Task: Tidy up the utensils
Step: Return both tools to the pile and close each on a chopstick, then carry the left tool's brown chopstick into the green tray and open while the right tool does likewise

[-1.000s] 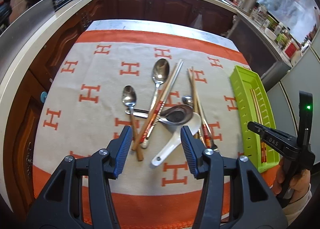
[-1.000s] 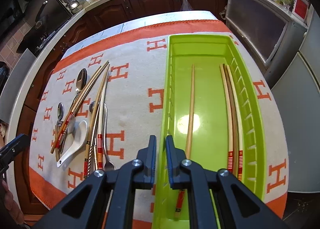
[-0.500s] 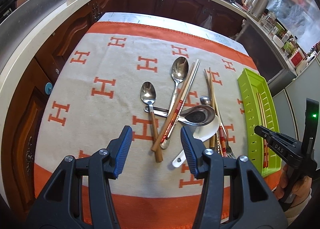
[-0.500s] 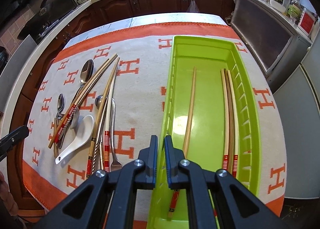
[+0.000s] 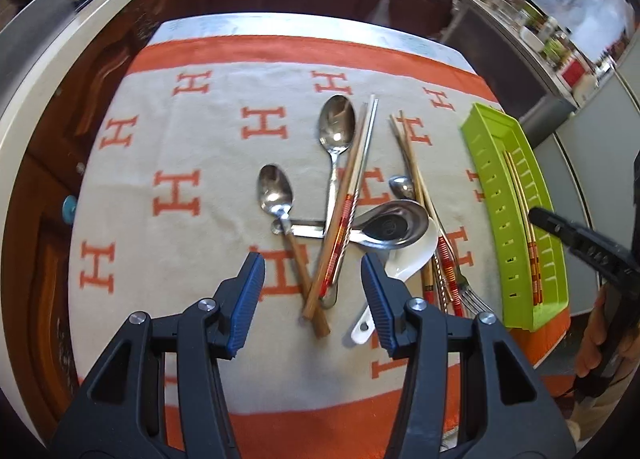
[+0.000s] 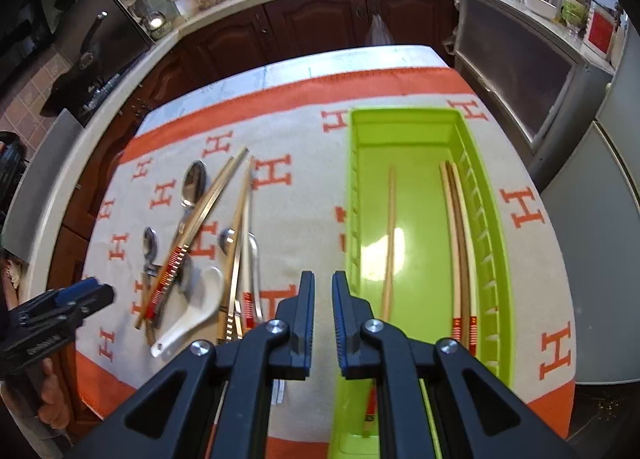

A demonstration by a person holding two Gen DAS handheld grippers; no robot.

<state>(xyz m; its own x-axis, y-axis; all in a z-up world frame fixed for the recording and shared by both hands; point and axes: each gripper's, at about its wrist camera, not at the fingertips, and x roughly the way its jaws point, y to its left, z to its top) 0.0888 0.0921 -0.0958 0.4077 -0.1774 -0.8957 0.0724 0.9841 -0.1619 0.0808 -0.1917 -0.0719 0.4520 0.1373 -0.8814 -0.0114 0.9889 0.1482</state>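
The left gripper (image 5: 313, 293) has been lowered over the chopsticks (image 5: 340, 219), half open, empty; the right gripper (image 6: 323, 313) is nearly closed, empty, at the tray (image 6: 486, 259) edge.

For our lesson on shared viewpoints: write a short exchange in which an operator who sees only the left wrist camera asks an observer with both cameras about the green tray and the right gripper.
Operator: From the left wrist view I see the green tray side-on, with chopsticks along its far wall. Is anything else inside?
Observer: Yes. A lone chopstick lies apart from them, nearer the tray's other long wall.
Operator: Is the right gripper carrying anything?
Observer: No. Its jaws stand a narrow gap apart with nothing between them.
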